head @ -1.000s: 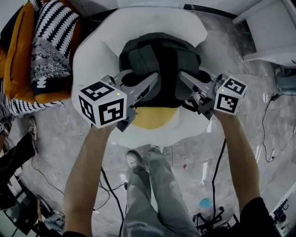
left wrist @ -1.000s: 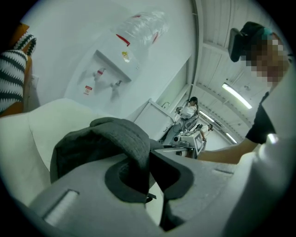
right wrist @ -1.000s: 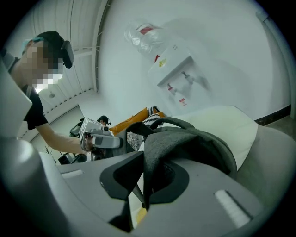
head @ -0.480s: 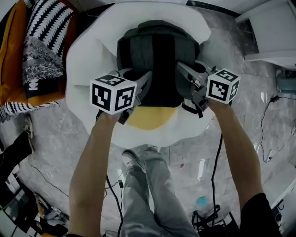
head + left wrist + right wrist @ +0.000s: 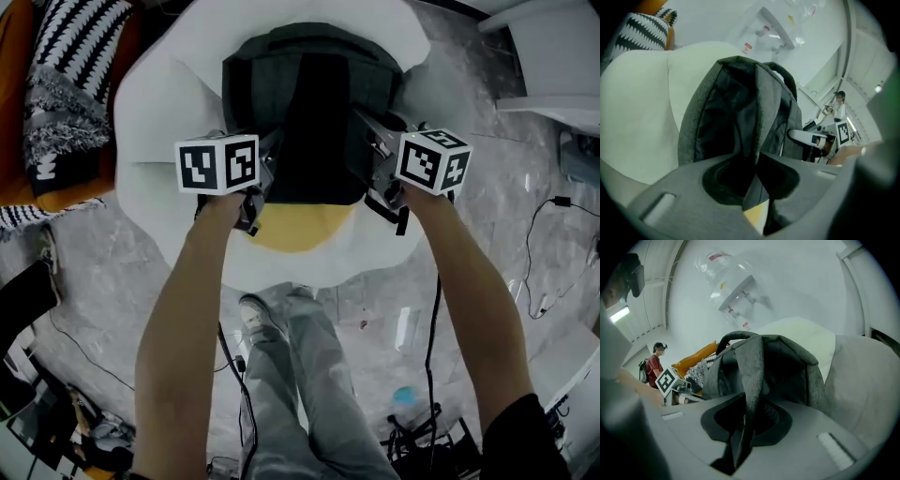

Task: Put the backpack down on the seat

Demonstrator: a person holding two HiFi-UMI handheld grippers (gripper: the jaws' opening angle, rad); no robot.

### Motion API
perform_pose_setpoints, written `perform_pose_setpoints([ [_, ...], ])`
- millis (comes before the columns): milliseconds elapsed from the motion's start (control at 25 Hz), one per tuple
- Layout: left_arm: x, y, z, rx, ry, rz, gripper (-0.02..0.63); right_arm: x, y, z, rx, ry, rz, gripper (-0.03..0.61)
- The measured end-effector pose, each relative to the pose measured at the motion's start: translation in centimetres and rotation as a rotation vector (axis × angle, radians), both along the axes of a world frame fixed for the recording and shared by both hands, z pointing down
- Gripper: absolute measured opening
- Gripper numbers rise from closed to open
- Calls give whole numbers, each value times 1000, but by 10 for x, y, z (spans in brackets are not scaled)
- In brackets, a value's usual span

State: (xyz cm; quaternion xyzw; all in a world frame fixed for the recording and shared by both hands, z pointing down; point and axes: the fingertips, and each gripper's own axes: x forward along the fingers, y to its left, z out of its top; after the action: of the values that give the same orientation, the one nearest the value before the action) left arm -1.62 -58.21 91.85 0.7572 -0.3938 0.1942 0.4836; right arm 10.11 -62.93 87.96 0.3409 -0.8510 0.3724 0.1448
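The backpack (image 5: pixel 309 89) is a rounded pack of dark grey, felt-like woven cloth with a smooth black panel down its middle. It stands upright in the seat (image 5: pixel 155 112), a soft white shell with scalloped edges, at the far edge of the round yellow cushion (image 5: pixel 300 230). The left gripper (image 5: pixel 757 166) has just been opening its jaws. The left strap (image 5: pixel 763 112), a flat grey band, still hangs between them, with a slit of yellow showing beside it. The right gripper (image 5: pixel 743 427) pinches the right strap (image 5: pixel 752 376), a coarser grey webbing, its jaws pressed onto it. A black-and-white zigzag knit throw (image 5: pixel 70 75) lies to the seat's left, above a glossy marbled floor (image 5: pixel 525 244). Compared with a second ago, both grippers have come down and forward, and the backpack sits deeper in the shell, covering less of the yellow cushion.
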Motion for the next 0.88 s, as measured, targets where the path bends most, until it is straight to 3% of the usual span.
perform_pose_setpoints([
  [80,-1,4,0,-18,23,-19,118,1,-3,4,0,39,-3,44],
  [160,-5,9,-7,-19,95,-67,189,0,-6,1,3,54,-9,46],
  [240,-13,16,-14,-15,149,-128,219,0,-1,-3,-4,58,-15,70],
  [360,-25,25,-28,6,133,-123,223,10,10,-7,-11,82,-14,217],
  [400,-28,26,-35,21,122,-107,222,17,13,-9,-10,92,-1,229],
  [600,-34,31,-75,108,128,-50,216,35,46,-17,-8,163,57,232],
  [880,-29,61,-119,147,133,-42,149,33,106,-45,-21,190,213,153],
])
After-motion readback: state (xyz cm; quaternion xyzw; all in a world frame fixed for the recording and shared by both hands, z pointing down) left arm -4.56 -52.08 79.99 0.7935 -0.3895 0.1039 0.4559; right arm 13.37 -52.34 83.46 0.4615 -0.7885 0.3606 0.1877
